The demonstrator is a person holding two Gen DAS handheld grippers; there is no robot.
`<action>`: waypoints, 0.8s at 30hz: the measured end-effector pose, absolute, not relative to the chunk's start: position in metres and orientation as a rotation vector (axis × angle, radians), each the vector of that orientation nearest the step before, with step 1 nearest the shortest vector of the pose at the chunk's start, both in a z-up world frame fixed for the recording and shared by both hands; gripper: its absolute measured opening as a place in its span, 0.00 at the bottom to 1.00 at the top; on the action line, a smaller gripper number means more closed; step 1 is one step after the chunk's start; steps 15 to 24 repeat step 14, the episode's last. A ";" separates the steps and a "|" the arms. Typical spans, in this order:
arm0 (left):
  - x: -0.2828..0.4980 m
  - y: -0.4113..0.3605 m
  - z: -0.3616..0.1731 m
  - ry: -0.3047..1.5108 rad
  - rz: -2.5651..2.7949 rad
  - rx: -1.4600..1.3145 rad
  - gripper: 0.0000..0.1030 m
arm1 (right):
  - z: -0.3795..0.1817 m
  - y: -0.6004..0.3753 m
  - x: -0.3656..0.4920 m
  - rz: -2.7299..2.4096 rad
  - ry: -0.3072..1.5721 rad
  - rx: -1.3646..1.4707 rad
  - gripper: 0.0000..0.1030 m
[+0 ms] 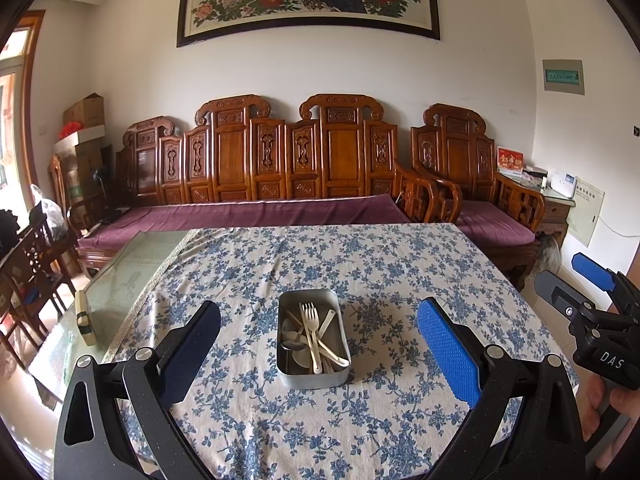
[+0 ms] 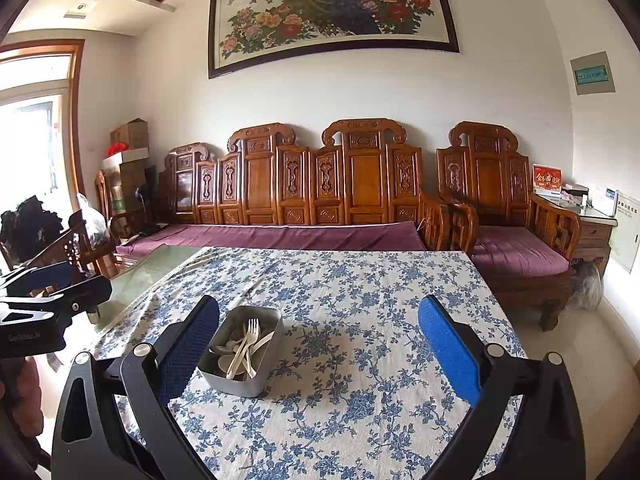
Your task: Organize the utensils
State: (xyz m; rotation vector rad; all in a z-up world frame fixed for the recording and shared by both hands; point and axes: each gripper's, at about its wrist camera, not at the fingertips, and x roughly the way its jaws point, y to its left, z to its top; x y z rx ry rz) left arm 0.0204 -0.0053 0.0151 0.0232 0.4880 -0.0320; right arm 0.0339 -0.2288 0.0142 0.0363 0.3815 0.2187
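Both grippers (image 1: 318,350) (image 2: 318,350) agape, empty.

Floral tablecloth (image 1: 360,264), carved wooden sofa (image 1: 280,160), peacock painting (image 2: 332,8).

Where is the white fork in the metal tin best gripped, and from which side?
By judgement, the tine end of the white fork: it rests highest on the pile, near the far end of the metal tin. Come from above with the open left gripper, jaws across the neck.

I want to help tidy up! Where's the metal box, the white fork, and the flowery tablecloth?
metal box (image 1: 316,376), left wrist view, front wall.
white fork (image 1: 310,314), left wrist view, its tines.
flowery tablecloth (image 2: 360,420), right wrist view, bare patch near the front.
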 end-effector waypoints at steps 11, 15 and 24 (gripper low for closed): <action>0.021 -0.004 0.016 0.488 -0.032 0.022 0.92 | 0.014 -0.228 0.033 0.219 0.380 0.037 0.97; 0.021 -0.004 0.016 0.486 -0.034 0.020 0.92 | 0.015 -0.228 0.033 0.218 0.380 0.037 0.97; 0.021 -0.004 0.016 0.486 -0.034 0.020 0.92 | 0.015 -0.228 0.033 0.218 0.380 0.037 0.97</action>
